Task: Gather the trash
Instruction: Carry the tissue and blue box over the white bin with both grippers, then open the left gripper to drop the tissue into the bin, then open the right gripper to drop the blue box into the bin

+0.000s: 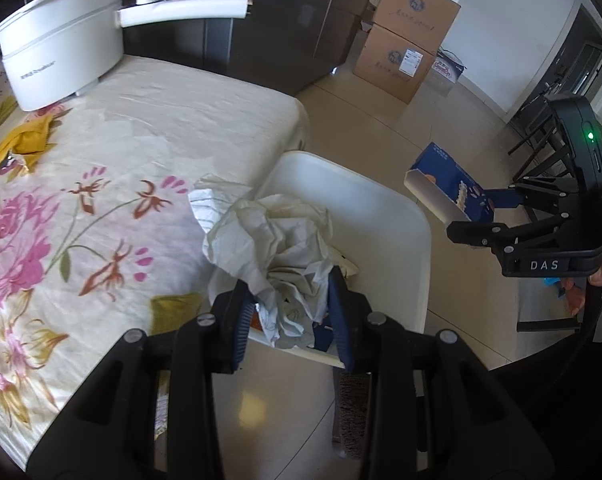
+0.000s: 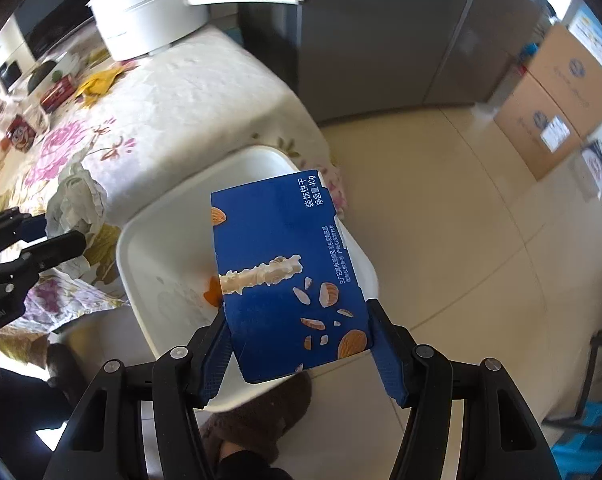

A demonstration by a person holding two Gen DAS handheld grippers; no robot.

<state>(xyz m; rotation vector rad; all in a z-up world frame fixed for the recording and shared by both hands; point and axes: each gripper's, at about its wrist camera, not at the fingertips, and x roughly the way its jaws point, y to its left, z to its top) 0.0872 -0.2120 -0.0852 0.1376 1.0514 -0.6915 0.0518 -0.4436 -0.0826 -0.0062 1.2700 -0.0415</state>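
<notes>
jaws of the left gripper (image 1: pixel 291 312) are clamped on a wad of crumpled paper (image 1: pixel 277 240), blue pads pressing its lower part from both sides — the wad bulges up and forward past the fingertips. jaws of the right gripper (image 2: pixel 299 354) pinch a blue snack box (image 2: pixel 289 276) across its near end, one pad on each long edge, the box sticking out ahead and tilted.

the left gripper points forward and slightly down, sitting at the seam between the surface (image 1: pixel 149 128) with its floral cloth and the white bin (image 1: pixel 381 232) just beside it; the paper hangs over the bin's near-left rim. the right gripper, seen from the left wrist view at the right side (image 1: pixel 467 216), is held level with the person's hand (image 1: pixel 599 284) behind it, and the box (image 1: pixel 449 192) sits just off the bin's right edge. from the right wrist view the box is over the bin (image 2: pixel 161 248), covering much of its opening.

the bin stands on the tiled floor (image 2: pixel 461 208), touching or nearly touching the cloth's hanging edge. a white pot (image 1: pixel 65 44) stands at the surface's far corner, well apart. yellow wrappers (image 1: pixel 25 144) lie near it. cardboard boxes (image 1: pixel 405 36) are stacked by the far wall, with open floor between them and the bin.
</notes>
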